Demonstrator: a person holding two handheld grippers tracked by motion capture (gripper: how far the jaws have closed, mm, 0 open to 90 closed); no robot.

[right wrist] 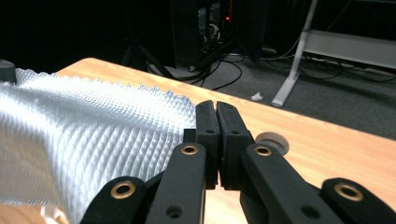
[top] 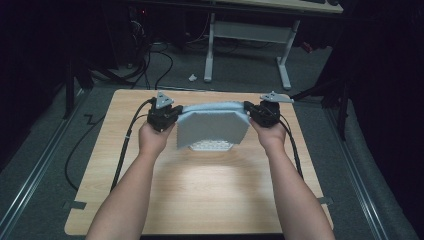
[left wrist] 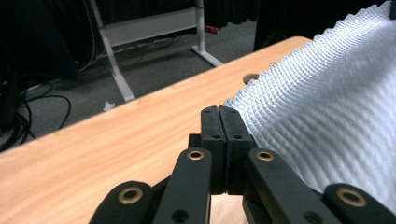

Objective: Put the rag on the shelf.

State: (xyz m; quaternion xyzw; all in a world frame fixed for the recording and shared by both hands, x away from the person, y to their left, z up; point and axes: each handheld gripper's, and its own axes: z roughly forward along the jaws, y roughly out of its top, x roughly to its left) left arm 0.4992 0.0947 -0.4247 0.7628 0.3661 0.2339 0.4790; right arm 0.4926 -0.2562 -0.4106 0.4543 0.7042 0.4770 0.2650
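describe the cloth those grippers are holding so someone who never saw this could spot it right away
Start at the light wooden table and look to its far half, where the left gripper and the right gripper face each other. Stretched between them, lifted off the wood, hangs the cloth: pale blue-grey, with a bumpy waffle weave and a wavy edge, the only fabric here.

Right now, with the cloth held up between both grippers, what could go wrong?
1. Both the left gripper and the right gripper pinch only the cloth edge; pulling apart could slip it free.
2. The cloth's lower part sags onto the table, so it may drag or crease when moved.
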